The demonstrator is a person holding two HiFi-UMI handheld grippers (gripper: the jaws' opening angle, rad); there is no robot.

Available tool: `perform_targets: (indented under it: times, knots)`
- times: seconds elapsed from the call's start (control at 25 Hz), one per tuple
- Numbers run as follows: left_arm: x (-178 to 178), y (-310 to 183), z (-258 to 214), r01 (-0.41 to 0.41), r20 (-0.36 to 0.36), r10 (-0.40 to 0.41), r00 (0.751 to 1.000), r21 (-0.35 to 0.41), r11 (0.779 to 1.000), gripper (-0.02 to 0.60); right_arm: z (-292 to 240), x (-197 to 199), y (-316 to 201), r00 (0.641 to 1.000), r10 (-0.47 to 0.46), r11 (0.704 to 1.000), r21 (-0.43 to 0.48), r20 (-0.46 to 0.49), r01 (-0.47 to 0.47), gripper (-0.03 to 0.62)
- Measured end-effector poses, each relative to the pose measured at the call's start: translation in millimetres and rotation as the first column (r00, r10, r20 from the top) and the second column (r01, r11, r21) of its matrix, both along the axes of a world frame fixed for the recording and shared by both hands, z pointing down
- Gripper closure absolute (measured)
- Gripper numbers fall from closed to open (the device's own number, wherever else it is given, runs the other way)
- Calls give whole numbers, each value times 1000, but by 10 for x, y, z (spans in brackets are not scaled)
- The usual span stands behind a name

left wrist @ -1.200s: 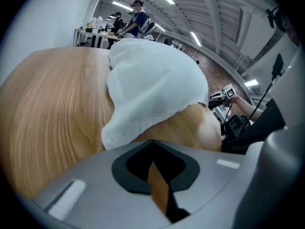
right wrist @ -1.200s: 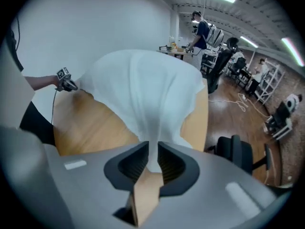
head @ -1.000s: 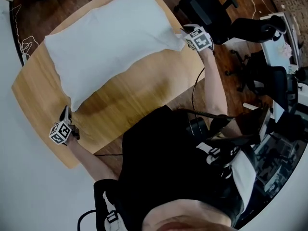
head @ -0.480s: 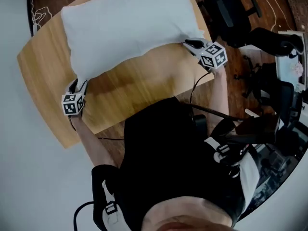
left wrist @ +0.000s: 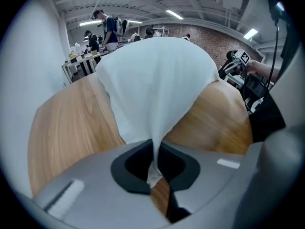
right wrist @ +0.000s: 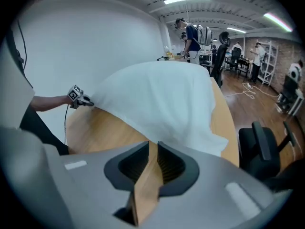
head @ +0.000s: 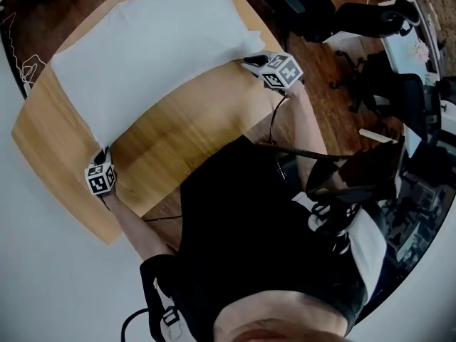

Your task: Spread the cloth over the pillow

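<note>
Your left claw (left wrist: pixel 155 162) is clamped on the near left corner of the cloth (head: pixel 153 45). Its jaws have just been closing, and the left gripper view shows white fabric pinched between the pads and fanning out from there up over the mound. That corner is drawn down onto the worktop (head: pixel 192 123), close to its near left edge.

The cloth lies across the middle and far part of the worktop, draped over a rounded swell that I take to be the pillow. No part of the pillow shows uncovered. The cloth's near edge runs in a slightly wavy line from one claw towards the other and rests on the wood.

Your right claw (right wrist: pixel 151 168) stands just beside the cloth's near right corner, jaws a little apart and empty. Only bare wood shows through the gap, and the fabric lies ahead of the tips.

Assessment: the covering looks largely done. Outstanding are releasing the left corner and settling the near right corner flat. How the far edge lies cannot be confirmed from these views.
</note>
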State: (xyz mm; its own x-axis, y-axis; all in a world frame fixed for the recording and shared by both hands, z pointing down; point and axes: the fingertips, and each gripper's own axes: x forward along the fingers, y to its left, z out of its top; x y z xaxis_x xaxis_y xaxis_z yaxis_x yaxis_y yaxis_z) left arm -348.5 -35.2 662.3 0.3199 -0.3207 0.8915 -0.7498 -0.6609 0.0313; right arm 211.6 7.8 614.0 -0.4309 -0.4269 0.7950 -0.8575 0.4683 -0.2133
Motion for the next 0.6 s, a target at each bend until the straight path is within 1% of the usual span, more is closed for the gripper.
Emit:
perform_targets:
  times: [0.08, 0.12, 0.2, 0.32, 0.36, 0.4, 0.44, 0.48, 0.52, 0.56, 0.6]
  knots:
    - [-139, 53, -25, 15, 24, -15, 1000, 9, 1000, 566, 92, 59, 48, 997, -13, 1000, -14, -81, 11, 534]
    - [-173, 82, -23, 22, 23, -22, 999, 11, 1000, 566, 146, 109, 64, 992, -18, 1000, -22, -124, 16, 534]
    - [-186, 145, 0, 28, 5, -28, 1000, 8, 1000, 565, 236, 206, 60, 981, -25, 999, -31, -191, 19, 534]
    - [-191, 162, 15, 42, -22, -42, 999, 6, 999, 546, 375, 314, -98, 968, -37, 999, -24, -248, 32, 534]
    - [-200, 161, 11, 50, -30, -50, 998, 5, 999, 544, 456, 433, -192, 957, -27, 1000, -13, -288, 24, 534]
    - [-204, 166, 9, 55, -38, -55, 998, 3, 998, 541, 555, 614, -295, 943, 3, 1000, 4, -334, -2, 534]
    - [-200, 172, 10, 59, -48, -59, 997, 1, 998, 539, 651, 831, -398, 927, 54, 999, 25, -370, -48, 515]
    - [-188, 177, 11, 64, -60, -64, 996, 0, 998, 534, 724, 1043, -483, 913, 107, 994, 40, -394, -99, 462]
    - [-175, 181, 8, 71, -73, -71, 995, 0, 997, 534, 765, 1208, -524, 902, 138, 990, 37, -410, -134, 462]
    - [-168, 185, -3, 81, -88, -80, 993, 1, 997, 531, 757, 1297, -523, 896, 133, 990, 19, -423, -138, 462]
    - [-172, 186, -23, 91, -104, -90, 990, 3, 996, 525, 685, 1304, -500, 894, 92, 995, 0, -439, -103, 462]
